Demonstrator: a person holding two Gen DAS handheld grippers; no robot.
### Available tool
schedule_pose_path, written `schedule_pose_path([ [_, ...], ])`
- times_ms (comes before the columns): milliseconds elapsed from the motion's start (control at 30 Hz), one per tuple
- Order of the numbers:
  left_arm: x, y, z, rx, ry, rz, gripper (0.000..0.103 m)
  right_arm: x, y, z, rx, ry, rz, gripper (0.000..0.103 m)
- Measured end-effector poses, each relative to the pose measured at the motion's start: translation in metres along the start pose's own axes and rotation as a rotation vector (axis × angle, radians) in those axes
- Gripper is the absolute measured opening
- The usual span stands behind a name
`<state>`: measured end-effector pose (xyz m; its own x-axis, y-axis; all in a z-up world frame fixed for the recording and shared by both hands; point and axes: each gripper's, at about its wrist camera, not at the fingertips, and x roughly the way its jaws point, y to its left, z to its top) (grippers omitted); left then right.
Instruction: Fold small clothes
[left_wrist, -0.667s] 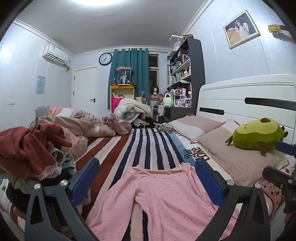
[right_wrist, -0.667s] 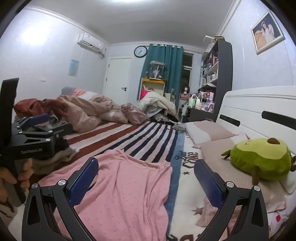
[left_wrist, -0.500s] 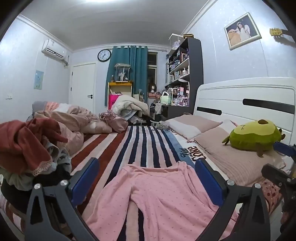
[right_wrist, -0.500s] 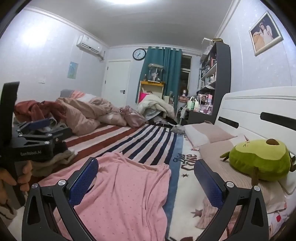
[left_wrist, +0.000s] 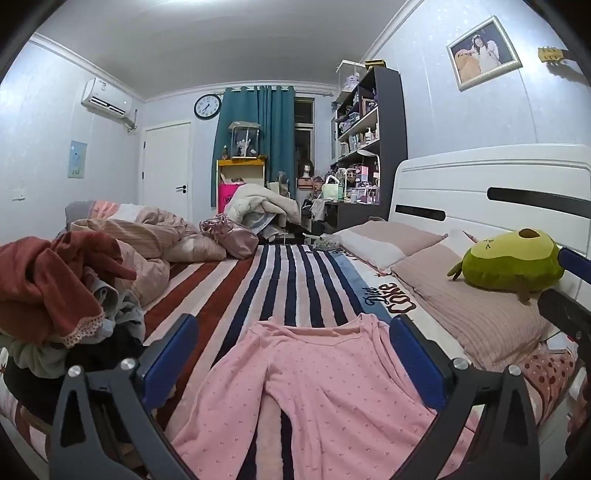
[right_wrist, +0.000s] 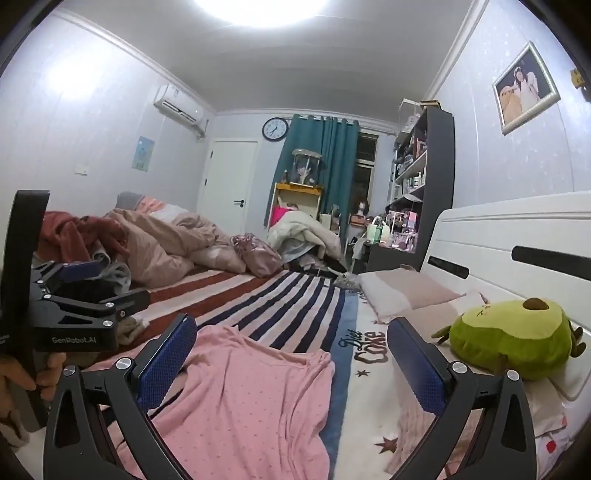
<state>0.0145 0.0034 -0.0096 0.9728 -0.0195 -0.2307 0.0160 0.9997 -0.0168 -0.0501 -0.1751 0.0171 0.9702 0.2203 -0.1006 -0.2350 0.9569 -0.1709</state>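
We see pink pajama pants (left_wrist: 306, 391) spread flat on the striped bed (left_wrist: 295, 280), waistband toward the avocado plush (left_wrist: 509, 262) on the pillows beside them. Our left tongs (left_wrist: 291, 358) and right tongs (right_wrist: 291, 354) hover above the pants, both released and empty. A heap of clothes (left_wrist: 55, 295) sits left of the pants.

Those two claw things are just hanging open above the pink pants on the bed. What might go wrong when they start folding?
The pink pants lie rumpled, not flat, so a fold could come out crooked. They rest on the striped bedspread, so the open left gripper or right gripper might pinch the bedding along with the garment. The heap of clothes sits close on the left and could snag a swung leg.
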Motion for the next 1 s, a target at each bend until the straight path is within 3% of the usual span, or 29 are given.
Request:
schedule_pose_path([
  [567,-0.004,-0.001,-0.001,0.013,-0.014,-0.003,0.102,0.009,-0.017,-0.014,0.04,0.052,0.04,0.103],
  [1000,0.01,0.003,-0.003,-0.029,0.043,-0.015,0.102,0.004,-0.027,-0.008,0.114,0.051,0.115,0.103],
])
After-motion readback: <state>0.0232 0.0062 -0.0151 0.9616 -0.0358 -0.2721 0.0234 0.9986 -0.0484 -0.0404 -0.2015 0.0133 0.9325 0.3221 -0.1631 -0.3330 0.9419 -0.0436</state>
